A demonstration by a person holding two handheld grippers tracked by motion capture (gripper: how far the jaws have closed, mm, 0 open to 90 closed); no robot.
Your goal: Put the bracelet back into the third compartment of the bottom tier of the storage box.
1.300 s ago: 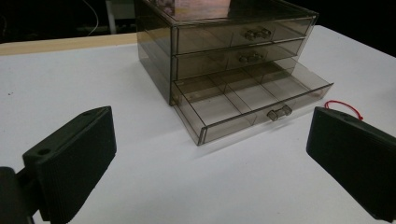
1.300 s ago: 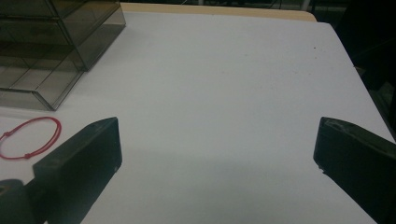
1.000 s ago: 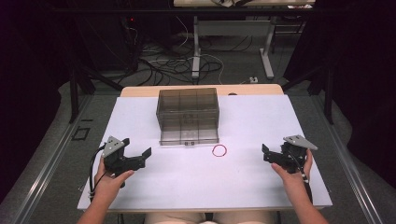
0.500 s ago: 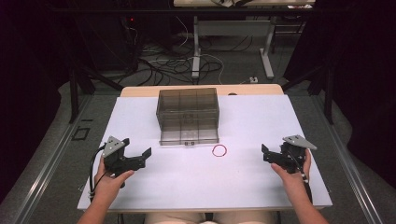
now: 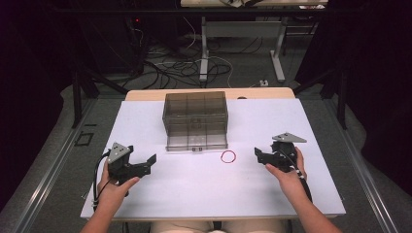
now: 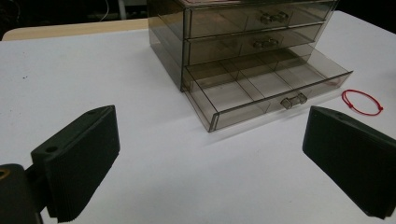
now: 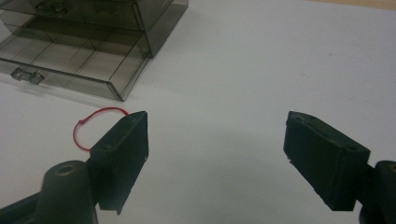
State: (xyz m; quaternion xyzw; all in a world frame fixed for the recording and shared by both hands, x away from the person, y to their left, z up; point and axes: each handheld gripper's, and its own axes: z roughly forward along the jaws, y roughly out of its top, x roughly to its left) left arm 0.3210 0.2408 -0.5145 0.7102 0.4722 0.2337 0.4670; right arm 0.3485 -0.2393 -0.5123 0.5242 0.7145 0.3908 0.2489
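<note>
A smoky clear three-drawer box (image 5: 196, 110) stands at the table's middle, its bottom drawer (image 5: 197, 141) pulled out and showing empty compartments (image 6: 261, 86). A red string loop (image 5: 228, 156) lies flat on the white table just right of the drawer front, also seen as the loop (image 6: 362, 101) and the loop (image 7: 91, 126). My left gripper (image 5: 148, 163) is held low at the front left, open wide and empty, pointing toward the box. My right gripper (image 5: 260, 156) is at the front right, open and empty, a short way right of the loop.
The white tabletop (image 5: 209, 189) spreads around the box. Beyond the far edge sit a dark floor with cables (image 5: 194, 63) and table legs (image 5: 278, 53). The upper two drawers (image 6: 252, 28) are closed.
</note>
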